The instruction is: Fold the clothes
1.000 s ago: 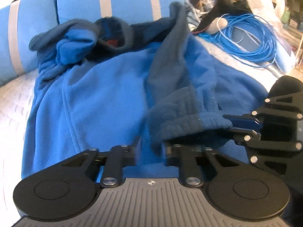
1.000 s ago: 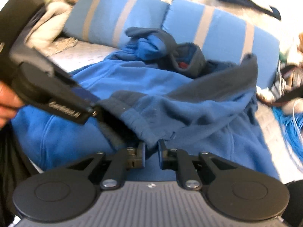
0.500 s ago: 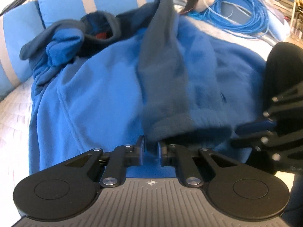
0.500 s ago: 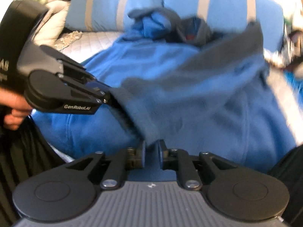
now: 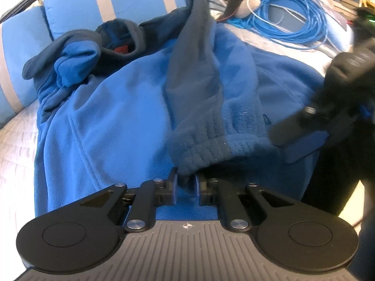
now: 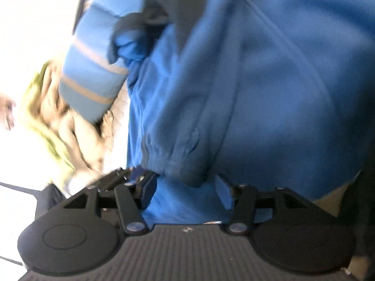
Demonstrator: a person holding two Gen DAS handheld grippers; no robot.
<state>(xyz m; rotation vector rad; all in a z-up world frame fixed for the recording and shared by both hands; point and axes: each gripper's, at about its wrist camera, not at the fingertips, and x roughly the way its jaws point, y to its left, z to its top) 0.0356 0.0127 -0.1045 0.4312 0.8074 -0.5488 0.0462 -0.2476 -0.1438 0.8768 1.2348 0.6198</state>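
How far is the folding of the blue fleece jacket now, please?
Done: one sleeve lies folded across the fleece jacket. In hand: the left gripper pinches its cuff; the right gripper is opening its jaws, fabric loose between them. Left: the other sleeve, bunched near the collar, and folding the body.

A blue fleece jacket [image 5: 121, 107] lies spread on the bed, collar toward the striped pillows [image 5: 121, 2]. One grey-lined sleeve [image 5: 206, 107] is folded across its front.

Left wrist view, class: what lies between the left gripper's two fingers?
The sleeve cuff of the fleece jacket: the shut left gripper pinches its edge, as the left wrist view shows.
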